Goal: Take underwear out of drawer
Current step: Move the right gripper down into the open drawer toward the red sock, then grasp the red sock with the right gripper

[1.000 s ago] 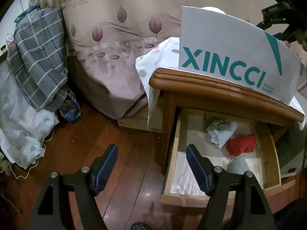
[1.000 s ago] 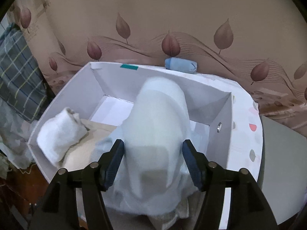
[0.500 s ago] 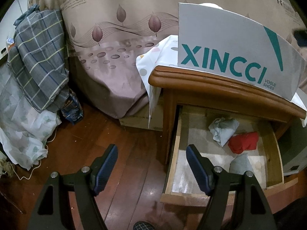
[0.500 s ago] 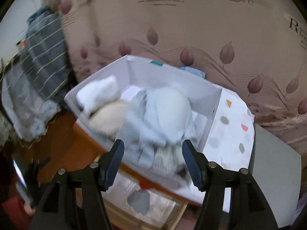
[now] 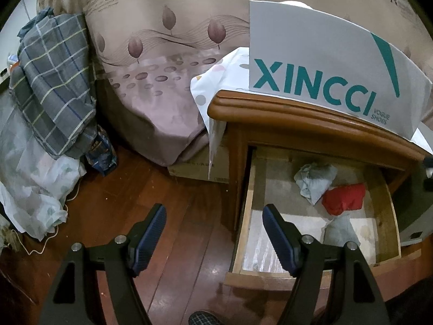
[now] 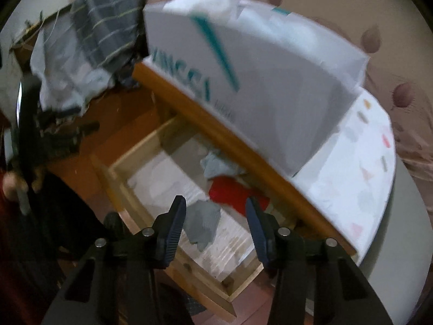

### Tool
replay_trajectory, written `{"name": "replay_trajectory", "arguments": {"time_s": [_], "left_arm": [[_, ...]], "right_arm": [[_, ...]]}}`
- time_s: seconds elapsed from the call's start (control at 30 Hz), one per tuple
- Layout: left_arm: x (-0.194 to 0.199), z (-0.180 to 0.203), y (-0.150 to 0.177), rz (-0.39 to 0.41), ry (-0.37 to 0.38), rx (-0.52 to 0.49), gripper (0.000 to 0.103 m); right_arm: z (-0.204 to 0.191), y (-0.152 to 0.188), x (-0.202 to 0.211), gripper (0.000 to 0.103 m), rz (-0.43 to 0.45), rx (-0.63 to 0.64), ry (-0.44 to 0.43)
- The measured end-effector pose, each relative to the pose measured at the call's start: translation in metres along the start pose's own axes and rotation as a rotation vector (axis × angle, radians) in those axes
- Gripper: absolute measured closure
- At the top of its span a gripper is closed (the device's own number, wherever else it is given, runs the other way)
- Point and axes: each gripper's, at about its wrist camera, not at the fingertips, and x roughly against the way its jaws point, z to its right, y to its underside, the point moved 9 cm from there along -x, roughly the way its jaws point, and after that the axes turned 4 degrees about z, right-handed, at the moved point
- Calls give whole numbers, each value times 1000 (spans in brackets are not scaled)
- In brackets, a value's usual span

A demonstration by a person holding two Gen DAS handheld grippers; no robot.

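floor [image 5: 176, 243]: dark red wood | bed [image 5: 167, 75]: leaf-print cover | nightstand [image 5: 311, 130]: brown wood

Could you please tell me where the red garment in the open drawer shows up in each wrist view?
Left wrist view: the red garment lies lower right, in the drawer's right half.
Right wrist view: the red garment lies just below centre, blurred, above the right tongs.
Shared landmark: the XINCCI box above the drawer.
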Motion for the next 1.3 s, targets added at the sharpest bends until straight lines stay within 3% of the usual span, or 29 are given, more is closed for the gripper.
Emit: {"name": "replay_trajectory", "arguments": {"time_s": [0.1,0.5,1.0,1.3], "left_arm": [[1,-2,-1,3,-2,9,27],[-2,-10,0,-18,3,52,27],[-12,-10,4,-58,16,72,27],[-16,-9,7,-81,18,68,27]], "right_arm": [[-7,15,-26,67,-40,65,8],[-14,47,-121,70,-138,389,130],[-10,52,-188,70,-161,581,176],[-6,49,-212,66,-159,594,123]]}}
